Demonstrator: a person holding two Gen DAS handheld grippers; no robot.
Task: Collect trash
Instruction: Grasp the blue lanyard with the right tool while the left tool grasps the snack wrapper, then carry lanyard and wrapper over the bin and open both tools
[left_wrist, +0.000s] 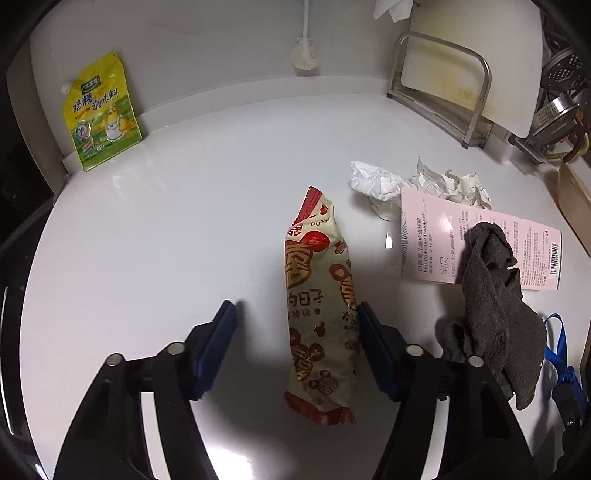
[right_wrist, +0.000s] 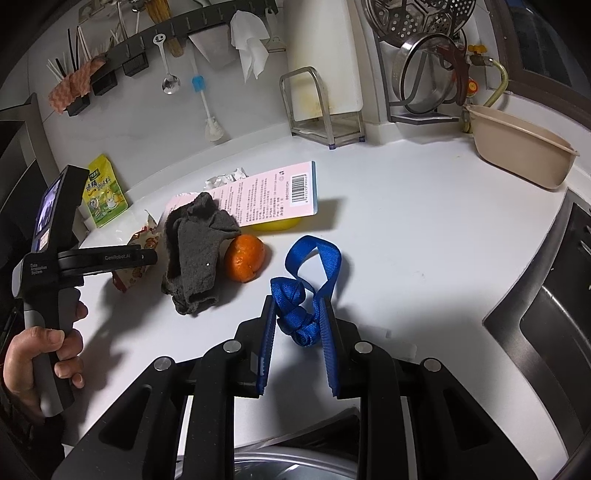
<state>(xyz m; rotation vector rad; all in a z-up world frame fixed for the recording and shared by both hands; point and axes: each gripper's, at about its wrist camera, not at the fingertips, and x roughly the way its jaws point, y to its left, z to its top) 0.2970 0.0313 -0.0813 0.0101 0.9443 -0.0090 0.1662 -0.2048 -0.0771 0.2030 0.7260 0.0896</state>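
A red and beige snack wrapper (left_wrist: 319, 306) lies on the white counter (left_wrist: 166, 236) between the fingers of my open left gripper (left_wrist: 295, 321); it also shows in the right wrist view (right_wrist: 142, 245). My right gripper (right_wrist: 299, 317) is shut on a knotted blue strap (right_wrist: 299, 314), whose loop (right_wrist: 314, 258) rests on the counter. A dark grey rag (left_wrist: 487, 302) lies over a pink package card (left_wrist: 476, 243). Crumpled white paper (left_wrist: 417, 184) lies behind the card. An orange (right_wrist: 245, 262) sits beside the rag (right_wrist: 195, 251).
A yellow seasoning pouch (left_wrist: 101, 112) leans on the back wall at the left. A cutting board in a metal rack (left_wrist: 450, 85) stands at the back right. A beige basin (right_wrist: 517, 155), pot lids (right_wrist: 428, 74) and a sink edge (right_wrist: 535, 295) are on the right.
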